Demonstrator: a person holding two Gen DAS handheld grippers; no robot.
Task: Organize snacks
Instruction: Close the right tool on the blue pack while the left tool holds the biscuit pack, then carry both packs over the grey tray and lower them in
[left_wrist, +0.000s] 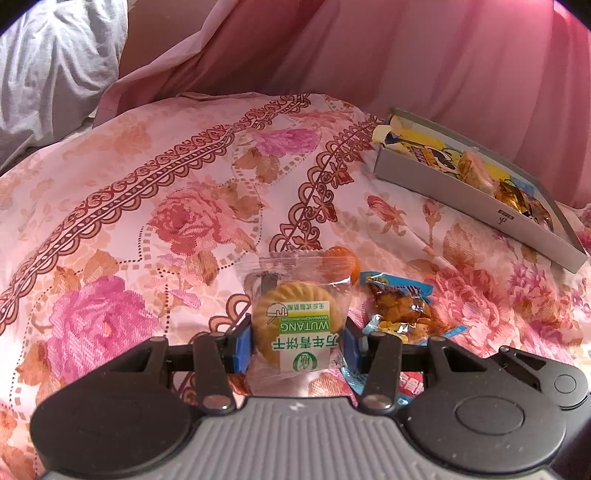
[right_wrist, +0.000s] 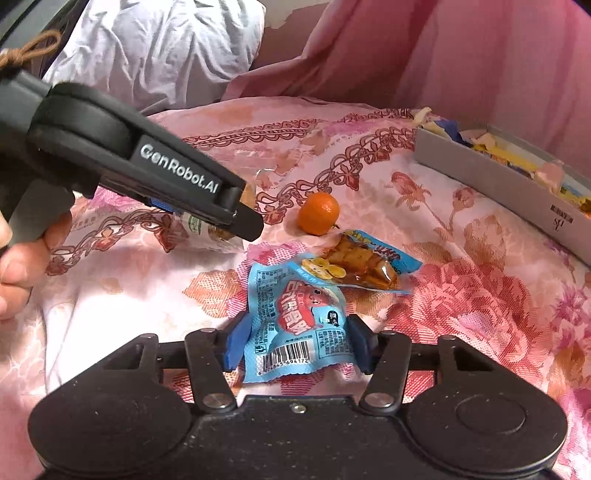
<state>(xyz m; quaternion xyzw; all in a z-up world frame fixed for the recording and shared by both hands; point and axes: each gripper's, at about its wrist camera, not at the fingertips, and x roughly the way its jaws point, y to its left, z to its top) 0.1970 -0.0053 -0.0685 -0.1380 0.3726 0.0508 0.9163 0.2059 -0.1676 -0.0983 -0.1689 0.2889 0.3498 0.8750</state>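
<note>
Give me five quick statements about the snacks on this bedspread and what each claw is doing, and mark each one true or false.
1. The left claw is closed on a wrapped biscuit. True.
2. The small orange fruit is inside the grey box. False: it lies on the floral bedspread, apart from the box.
3. The right claw has a blue snack packet between its pads. True.
4. The grey box holds nothing. False: wrapped sweets and yellow packaging show inside it.
5. The packet of brown snack pieces is gripped by a claw. False: it lies loose on the bedspread, just beyond the blue packet.
</note>
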